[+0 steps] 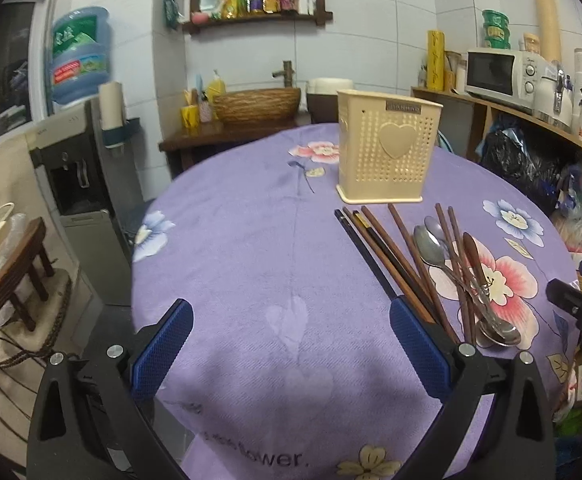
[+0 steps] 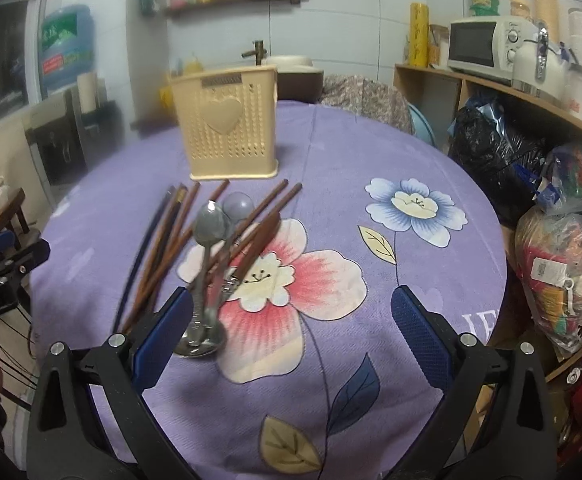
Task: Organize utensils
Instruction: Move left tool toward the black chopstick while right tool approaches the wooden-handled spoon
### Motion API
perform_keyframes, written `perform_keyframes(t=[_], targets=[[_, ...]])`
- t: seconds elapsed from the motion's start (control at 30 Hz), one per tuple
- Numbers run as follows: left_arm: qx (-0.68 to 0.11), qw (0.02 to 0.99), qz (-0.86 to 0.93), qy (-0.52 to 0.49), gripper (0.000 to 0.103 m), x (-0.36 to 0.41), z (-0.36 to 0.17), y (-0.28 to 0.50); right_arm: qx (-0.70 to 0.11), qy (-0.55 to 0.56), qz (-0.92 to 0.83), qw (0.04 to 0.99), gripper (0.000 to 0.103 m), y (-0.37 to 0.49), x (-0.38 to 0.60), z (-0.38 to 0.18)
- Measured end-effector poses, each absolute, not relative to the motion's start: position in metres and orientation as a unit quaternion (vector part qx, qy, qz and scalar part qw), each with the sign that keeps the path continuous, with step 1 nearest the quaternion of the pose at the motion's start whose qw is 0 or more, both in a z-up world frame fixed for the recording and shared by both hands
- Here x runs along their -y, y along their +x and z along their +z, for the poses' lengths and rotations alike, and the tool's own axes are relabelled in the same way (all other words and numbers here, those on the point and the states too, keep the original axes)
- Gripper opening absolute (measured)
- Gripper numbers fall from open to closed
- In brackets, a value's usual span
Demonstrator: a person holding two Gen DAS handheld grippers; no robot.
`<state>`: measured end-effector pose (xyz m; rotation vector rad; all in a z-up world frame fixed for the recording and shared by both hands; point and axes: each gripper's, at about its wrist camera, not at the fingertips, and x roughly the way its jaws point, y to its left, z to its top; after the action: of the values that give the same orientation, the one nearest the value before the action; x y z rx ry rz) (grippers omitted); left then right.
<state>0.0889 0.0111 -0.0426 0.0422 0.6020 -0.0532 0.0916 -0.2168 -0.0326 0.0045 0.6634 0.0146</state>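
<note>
A cream perforated utensil holder (image 1: 387, 152) (image 2: 229, 124) with a heart on its front stands upright on the purple flowered tablecloth (image 1: 251, 240) (image 2: 371, 152). In front of it lies a loose pile: several dark and brown chopsticks (image 1: 383, 256) (image 2: 159, 248), metal spoons (image 1: 431, 248) (image 2: 211, 224) and a brown-handled utensil (image 1: 475, 260) (image 2: 261, 240). My left gripper (image 1: 291, 336) hovers open over bare cloth, its right finger just beside the chopstick ends. My right gripper (image 2: 291, 328) is open above the pink flower, its left finger next to the spoon handles. Neither holds anything.
The round table drops off at the near edge. A water dispenser (image 1: 87, 152) stands left, a wooden stool (image 1: 19, 272) lower left. A shelf with a microwave (image 2: 487, 46) and stuffed bags (image 2: 563, 272) crowds the right. A basket (image 1: 257, 104) sits behind.
</note>
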Motion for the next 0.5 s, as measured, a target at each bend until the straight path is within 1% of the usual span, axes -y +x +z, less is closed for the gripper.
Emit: perform_keyframes(t=[0.1,0.2,0.3,0.4,0.43,0.47,0.5], targets=[[-0.320,0.946,-0.040,0.024,0.098,-0.010,-0.044,0.104,-0.345,-0.002,0.000,0.938,0.098,0.107,0.222,-0.041],[-0.338,0.939,-0.045,0.047,0.098,0.002,-0.043,0.125,-0.361,-0.008,-0.010,0.932,0.098,0.120,0.224,-0.047],[-0.351,0.932,-0.061,0.063,0.093,0.015,-0.043,0.140,-0.366,-0.006,-0.013,0.930,0.098,0.128,0.225,-0.048],[-0.376,0.921,-0.072,0.074,0.081,0.031,-0.049,0.158,-0.368,-0.002,-0.011,0.930,0.098,0.135,0.224,-0.046],[-0.387,0.916,-0.075,0.076,0.073,0.036,-0.053,0.164,-0.367,-0.002,-0.010,0.930,0.098,0.136,0.224,-0.045],[-0.395,0.912,-0.077,0.073,0.068,0.039,-0.056,0.169,-0.366,-0.003,-0.009,0.931,0.098,0.136,0.223,-0.044],[-0.404,0.909,-0.079,0.066,0.067,0.042,-0.059,0.174,-0.364,-0.005,-0.010,0.931,0.098,0.137,0.223,-0.044]])
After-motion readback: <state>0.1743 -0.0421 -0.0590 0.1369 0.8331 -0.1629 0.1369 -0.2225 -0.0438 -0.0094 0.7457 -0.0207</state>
